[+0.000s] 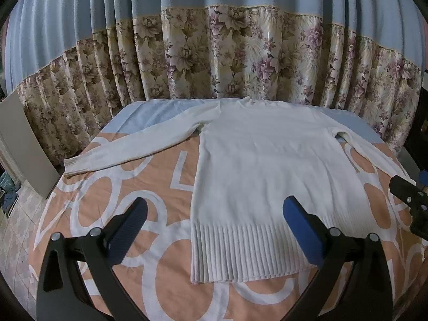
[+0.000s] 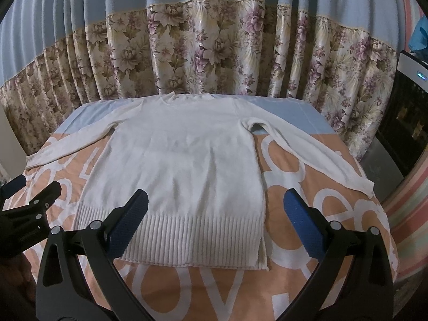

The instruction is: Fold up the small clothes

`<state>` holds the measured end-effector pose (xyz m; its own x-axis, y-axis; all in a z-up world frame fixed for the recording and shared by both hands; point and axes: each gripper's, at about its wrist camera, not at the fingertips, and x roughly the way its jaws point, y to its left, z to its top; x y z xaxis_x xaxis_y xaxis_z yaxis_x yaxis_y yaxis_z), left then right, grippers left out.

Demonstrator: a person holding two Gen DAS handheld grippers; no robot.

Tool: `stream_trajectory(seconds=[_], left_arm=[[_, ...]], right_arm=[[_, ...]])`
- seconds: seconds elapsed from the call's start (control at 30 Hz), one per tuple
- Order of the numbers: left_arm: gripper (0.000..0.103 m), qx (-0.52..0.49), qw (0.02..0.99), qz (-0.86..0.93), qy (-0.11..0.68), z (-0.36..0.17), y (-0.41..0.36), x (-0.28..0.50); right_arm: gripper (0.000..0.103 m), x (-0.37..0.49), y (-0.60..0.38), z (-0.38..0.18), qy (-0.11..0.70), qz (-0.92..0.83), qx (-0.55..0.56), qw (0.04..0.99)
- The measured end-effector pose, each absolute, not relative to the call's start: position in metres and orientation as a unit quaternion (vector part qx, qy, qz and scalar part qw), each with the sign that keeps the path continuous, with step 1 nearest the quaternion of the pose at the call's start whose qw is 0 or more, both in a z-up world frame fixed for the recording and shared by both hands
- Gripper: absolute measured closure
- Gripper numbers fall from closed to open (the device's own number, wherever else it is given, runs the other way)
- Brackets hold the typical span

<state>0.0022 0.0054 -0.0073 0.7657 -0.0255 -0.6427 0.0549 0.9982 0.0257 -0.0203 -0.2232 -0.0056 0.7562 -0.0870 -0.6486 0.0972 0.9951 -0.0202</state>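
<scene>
My left gripper sits at the bottom of its own frame with the jaws spread wide, holding nothing; one blue pad is over the peach and white patterned cloth, the other over the ribbed hem of the white sweater. My right gripper is likewise spread and empty at the bottom of its frame, its left pad over the hem and its right pad over the bare cloth just beside the sweater's side slit.

The sweater lies flat in the centre of both frames, neckline toward the top, hem toward me. In the left wrist view one sleeve stretches out toward the left middle of the frame, its cuff near the cloth's edge. In the right wrist view the other sleeve angles down toward the right edge of the frame, its cuff at the edge of the cloth.

Each gripper shows in the other's view: the right one at the right edge of the left wrist frame, the left one at the left edge of the right wrist frame.

Across the top of both frames hangs a curtain, blue above and floral below.
</scene>
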Motion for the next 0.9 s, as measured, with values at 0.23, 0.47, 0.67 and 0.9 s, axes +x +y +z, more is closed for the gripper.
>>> stream_trajectory(seconds=[0.23,0.47,0.67,0.9], left_arm=[[0.002,0.024,0.939,-0.020,0.343,-0.0077,0.0036,0.0037],[0.002,0.021,0.940,-0.017,0.341,-0.0087,0.0046,0.0052],[0.002,0.021,0.940,-0.017,0.341,-0.0090,0.0057,0.0056],[0.002,0.020,0.940,-0.016,0.341,-0.0090,0.0060,0.0062]], right_arm=[[0.003,-0.0205,-0.2240,-0.0077,0.349,-0.048,0.005,0.936],[0.003,-0.0204,-0.2241,-0.0078,0.350,-0.048,0.005,0.936],[0.003,-0.0193,-0.2248,-0.0076,0.350,-0.048,0.007,0.935],[0.003,-0.0191,-0.2259,-0.0078,0.351,-0.048,0.007,0.935]])
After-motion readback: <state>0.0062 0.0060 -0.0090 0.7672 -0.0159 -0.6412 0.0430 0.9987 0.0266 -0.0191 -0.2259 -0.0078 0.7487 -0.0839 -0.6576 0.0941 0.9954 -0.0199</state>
